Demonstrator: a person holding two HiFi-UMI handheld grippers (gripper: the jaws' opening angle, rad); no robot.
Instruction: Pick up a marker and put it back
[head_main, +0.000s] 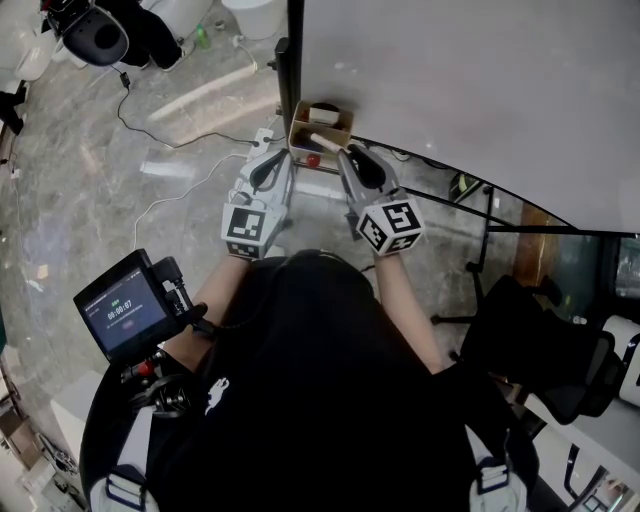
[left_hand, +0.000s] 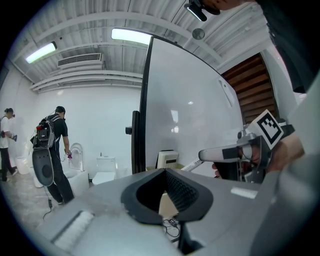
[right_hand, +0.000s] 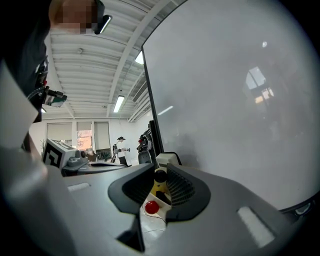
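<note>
Risks losing the marker (head_main: 326, 143) on the way down: pinched only at one end by the right gripper (head_main: 345, 155), with most of the white barrel sticking out beyond the tips, so likely to swing or slide free under a loose squeeze or a knock. Could also catch the near rim of the small tray (head_main: 300, 118) at the foot of the whiteboard (head_main: 470, 90) and get levered out of the jaws. Might equally land on the eraser (head_main: 322, 113) already lying inside and roll over the edge to the floor. Calls for a slow, level lowering before letting go. As for pose: reaches forward with both forearms from the body, side by side and close together, both tools aimed at the tray. Keeps the right gripper clenched on the marker, seen almost end-on as a dark round tip (right_hand: 160, 176) between the ribbed pads in the right gripper view, and as a pale stick (left_hand: 192, 163) past the tips in the left gripper view. Carries the marker just over the tray's near edge, not yet resting in it. Holds the left gripper (head_main: 272, 155) just beside, jaws slightly apart and grasping nothing, with only the tray showing through the gap.
</note>
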